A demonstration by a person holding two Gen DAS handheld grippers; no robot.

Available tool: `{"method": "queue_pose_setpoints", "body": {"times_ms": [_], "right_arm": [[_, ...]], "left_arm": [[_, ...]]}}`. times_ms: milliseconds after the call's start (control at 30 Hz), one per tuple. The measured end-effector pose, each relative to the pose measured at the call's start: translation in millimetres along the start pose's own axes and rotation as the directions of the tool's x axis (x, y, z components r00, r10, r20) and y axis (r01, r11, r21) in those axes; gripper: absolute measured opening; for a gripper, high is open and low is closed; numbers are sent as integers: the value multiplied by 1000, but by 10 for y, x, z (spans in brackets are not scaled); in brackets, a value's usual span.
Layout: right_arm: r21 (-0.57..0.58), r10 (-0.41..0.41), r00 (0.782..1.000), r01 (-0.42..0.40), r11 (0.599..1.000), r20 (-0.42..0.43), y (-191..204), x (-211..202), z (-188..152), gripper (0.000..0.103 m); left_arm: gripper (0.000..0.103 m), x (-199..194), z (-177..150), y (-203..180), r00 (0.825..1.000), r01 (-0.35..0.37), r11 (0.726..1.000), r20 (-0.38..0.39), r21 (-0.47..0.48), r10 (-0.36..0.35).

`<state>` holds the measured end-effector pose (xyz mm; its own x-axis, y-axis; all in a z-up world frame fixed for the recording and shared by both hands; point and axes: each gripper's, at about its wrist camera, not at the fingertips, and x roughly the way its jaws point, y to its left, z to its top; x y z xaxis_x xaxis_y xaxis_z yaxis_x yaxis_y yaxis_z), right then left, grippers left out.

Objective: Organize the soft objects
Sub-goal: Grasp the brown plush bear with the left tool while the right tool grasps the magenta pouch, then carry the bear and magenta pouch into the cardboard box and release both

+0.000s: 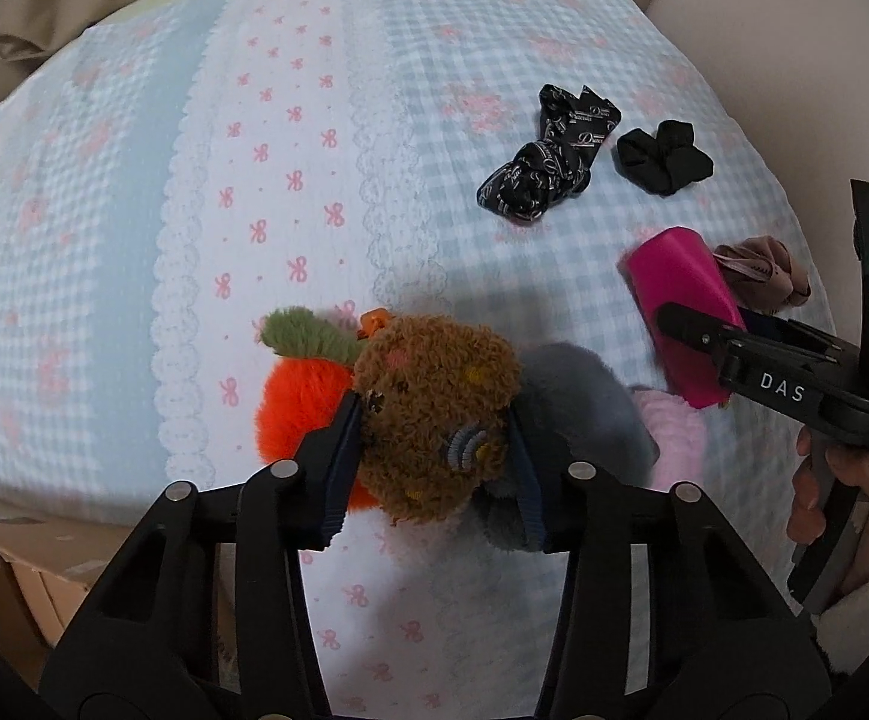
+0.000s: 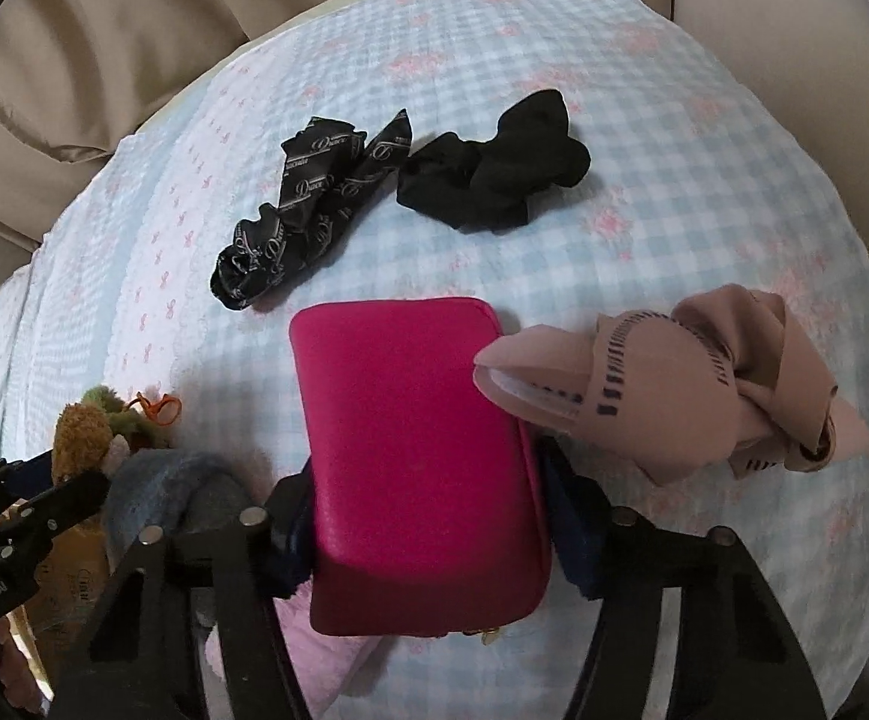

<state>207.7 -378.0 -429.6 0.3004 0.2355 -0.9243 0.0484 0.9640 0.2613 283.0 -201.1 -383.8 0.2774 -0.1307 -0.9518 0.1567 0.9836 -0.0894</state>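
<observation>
Brown plush in left claw hides grey plush.

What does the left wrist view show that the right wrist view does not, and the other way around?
Only the left wrist view shows the orange plush and the left gripper shut on the brown teddy bear. Only the right wrist view shows the whole beige bow and the beige curtain. Both show the pink pouch held by the right gripper, the printed black scrunchie, the plain black scrunchie, the grey plush and the checked bedsheet.
</observation>
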Motion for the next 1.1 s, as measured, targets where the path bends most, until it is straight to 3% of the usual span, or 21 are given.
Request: {"method": "queue_pose_setpoints", "body": {"times_ms": [133, 533, 867, 1100], "right_arm": [[23, -10, 1000, 10, 1000, 7, 4, -34, -2, 50], [26, -19, 997, 17, 1000, 77, 264, -511, -14, 47], [-8, -46, 984, 48, 999, 173, 677, -1437, -37, 47], [-26, -43, 973, 50, 998, 226, 1324, -2076, -202, 47]], "left_arm": [[38, -36, -2, 0, 1000, 2, 1000, 7, 6, -2], [38, -496, -9, 24, 997, 25, 1000, 72, -13, -24], [38, -1451, -32, 73, 978, 72, 997, 196, -37, -63], [38, -2186, -198, 402, 961, 101, 995, 262, -26, -90]]}}
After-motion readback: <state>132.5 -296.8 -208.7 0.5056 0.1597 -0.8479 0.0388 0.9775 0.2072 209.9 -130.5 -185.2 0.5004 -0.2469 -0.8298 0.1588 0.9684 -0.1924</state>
